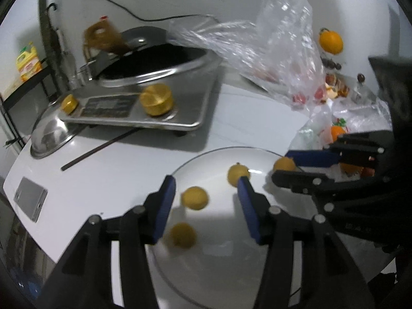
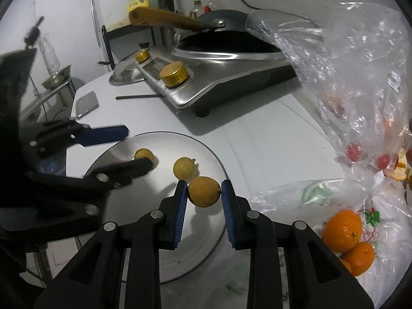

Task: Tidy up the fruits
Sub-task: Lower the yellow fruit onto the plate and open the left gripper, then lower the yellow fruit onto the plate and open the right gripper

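My right gripper pinches a small brown round fruit just above the near edge of the plate. My left gripper is open w/ nothing in it, over the plate's other side. Two more fruits lie b/w them.

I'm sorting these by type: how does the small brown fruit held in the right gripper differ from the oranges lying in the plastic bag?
The brown fruit is dull tan-brown and rough; the oranges are bright orange. The brown fruit looks smaller than the oranges. It is pinched between the right gripper pads above the plate; the oranges rest together on the plastic bag, untouched. Both are round, whole and unpeeled.
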`<action>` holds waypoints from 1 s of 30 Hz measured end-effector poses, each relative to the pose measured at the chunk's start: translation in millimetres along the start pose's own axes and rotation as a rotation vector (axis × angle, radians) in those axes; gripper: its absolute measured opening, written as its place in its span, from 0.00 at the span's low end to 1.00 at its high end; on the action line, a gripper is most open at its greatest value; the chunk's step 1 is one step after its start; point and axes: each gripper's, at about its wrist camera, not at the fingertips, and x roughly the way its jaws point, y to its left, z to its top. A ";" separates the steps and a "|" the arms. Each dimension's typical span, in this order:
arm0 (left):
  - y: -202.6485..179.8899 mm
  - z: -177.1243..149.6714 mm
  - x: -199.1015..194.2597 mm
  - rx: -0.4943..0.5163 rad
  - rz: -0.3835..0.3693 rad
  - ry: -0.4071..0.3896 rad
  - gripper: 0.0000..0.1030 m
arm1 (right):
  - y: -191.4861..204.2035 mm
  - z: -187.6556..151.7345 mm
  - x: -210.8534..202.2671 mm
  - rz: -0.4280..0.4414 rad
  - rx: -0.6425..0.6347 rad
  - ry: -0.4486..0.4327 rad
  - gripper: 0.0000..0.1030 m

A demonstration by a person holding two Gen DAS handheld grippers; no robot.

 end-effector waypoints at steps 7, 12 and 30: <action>29.1 -13.0 -9.4 -0.069 0.017 -0.025 0.50 | 10.4 3.4 15.7 -0.033 -0.027 0.037 0.28; 43.3 -19.6 -9.7 -0.100 0.028 -0.031 0.50 | 13.5 4.7 24.1 -0.056 -0.027 0.061 0.28; 45.4 -28.1 -13.4 -0.118 0.013 -0.040 0.51 | 20.5 -4.2 22.0 -0.106 -0.030 0.085 0.28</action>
